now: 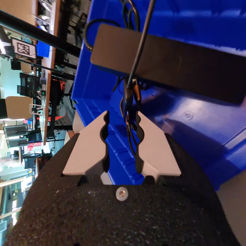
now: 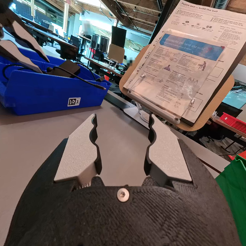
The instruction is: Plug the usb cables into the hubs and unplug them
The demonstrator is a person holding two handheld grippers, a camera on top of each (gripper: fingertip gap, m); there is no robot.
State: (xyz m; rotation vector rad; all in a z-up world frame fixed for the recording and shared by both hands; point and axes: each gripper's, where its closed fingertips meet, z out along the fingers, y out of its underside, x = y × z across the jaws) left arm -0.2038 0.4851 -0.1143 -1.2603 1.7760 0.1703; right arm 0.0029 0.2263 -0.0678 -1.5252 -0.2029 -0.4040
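In the left wrist view my left gripper (image 1: 122,113) is open and empty, reaching into a blue bin (image 1: 186,119). Just ahead of its tips hang several USB plugs (image 1: 133,93) and thin cables, one brushing the right finger (image 1: 153,146). Beyond them a flat black hub (image 1: 153,57) lies tilted in the bin, with a thin black cable (image 1: 139,46) across it. My right gripper (image 2: 123,115) is open and empty over the grey table (image 2: 33,139), apart from the bin (image 2: 53,93). There the hub (image 2: 69,67) and two cable plugs (image 2: 101,87) over the rim show, with the left gripper (image 2: 44,66) above.
A document stand with papers (image 2: 186,66) stands at the table's far right edge. A green container (image 2: 234,193) is at the right, close to my right gripper. A red bin (image 2: 233,121) sits on another table behind. The bin's walls close in around the left gripper.
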